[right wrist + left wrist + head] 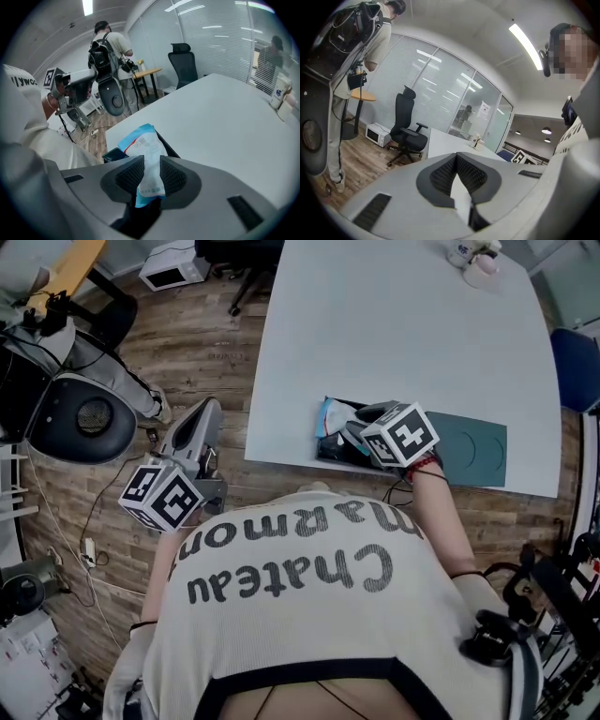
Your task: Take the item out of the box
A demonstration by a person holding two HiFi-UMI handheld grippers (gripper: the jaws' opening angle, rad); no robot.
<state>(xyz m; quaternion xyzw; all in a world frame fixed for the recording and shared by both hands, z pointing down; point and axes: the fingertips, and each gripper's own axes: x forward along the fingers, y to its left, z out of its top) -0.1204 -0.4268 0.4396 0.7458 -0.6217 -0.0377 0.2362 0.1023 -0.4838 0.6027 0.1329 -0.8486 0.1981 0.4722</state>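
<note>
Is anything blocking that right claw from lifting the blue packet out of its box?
Nothing visible does. The blue packet stands between the right gripper's open jaws, poking up from the open box, with bare table beyond.

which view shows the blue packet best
The right gripper view: the blue packet fills the middle, between the fingers. The head view shows only a small corner of it. The left gripper view misses it.

Blue-white packet (pixel 143 152), black box (pixel 332 454), white table (pixel 394 334)
</note>
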